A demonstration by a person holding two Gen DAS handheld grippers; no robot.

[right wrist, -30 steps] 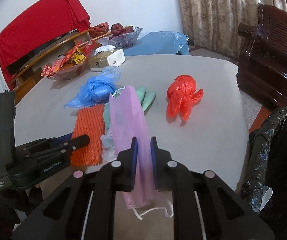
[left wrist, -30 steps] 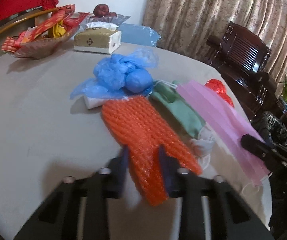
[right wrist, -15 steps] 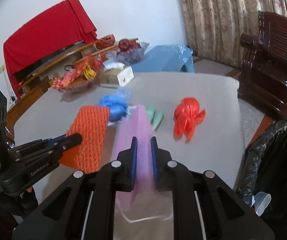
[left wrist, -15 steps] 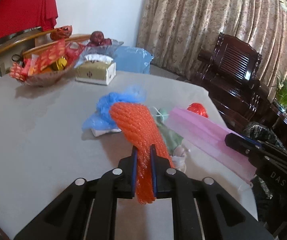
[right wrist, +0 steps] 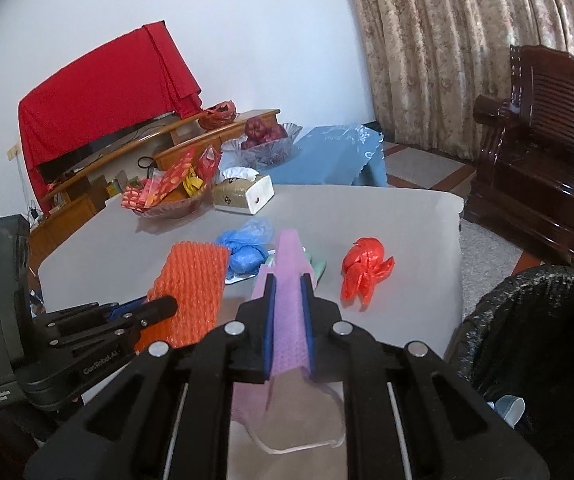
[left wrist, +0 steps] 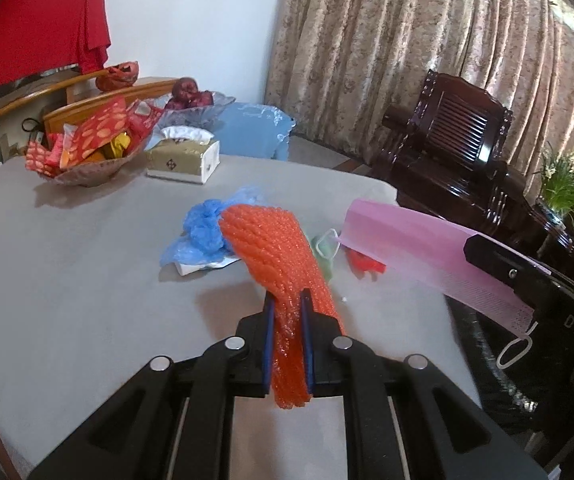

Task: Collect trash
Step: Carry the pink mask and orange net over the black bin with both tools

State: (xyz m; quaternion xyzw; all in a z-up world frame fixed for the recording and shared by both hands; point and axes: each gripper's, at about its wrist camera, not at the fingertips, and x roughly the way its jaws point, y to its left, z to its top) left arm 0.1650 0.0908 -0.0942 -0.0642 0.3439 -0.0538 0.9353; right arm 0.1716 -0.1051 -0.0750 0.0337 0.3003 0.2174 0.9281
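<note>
Both tongs hold their pick clear above the table (right wrist: 407,232), the left tongs (left wrist: 287,344) clamped on the orange foam net (left wrist: 275,248), the right tongs (right wrist: 287,320) on the pink face mask (right wrist: 289,280) (presumably for the black-lined bin (right wrist: 535,320) beside the table), leaving the red plastic bag (right wrist: 365,270) lying there.

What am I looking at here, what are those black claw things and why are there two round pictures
No robot here: a person holds a two-finger claw in each hand, and each claw carries a wide-angle camera looking along its fingers, hence two round pictures.

In the left wrist view, the left claw is shut on an orange foam net. In the right wrist view, the right claw is shut on a pink face mask; each claw also shows in the other's picture.

On the grey table lie a blue plastic bag, a red plastic bag, a tissue box and a snack basket. A black-lined bin stands at the right.
</note>
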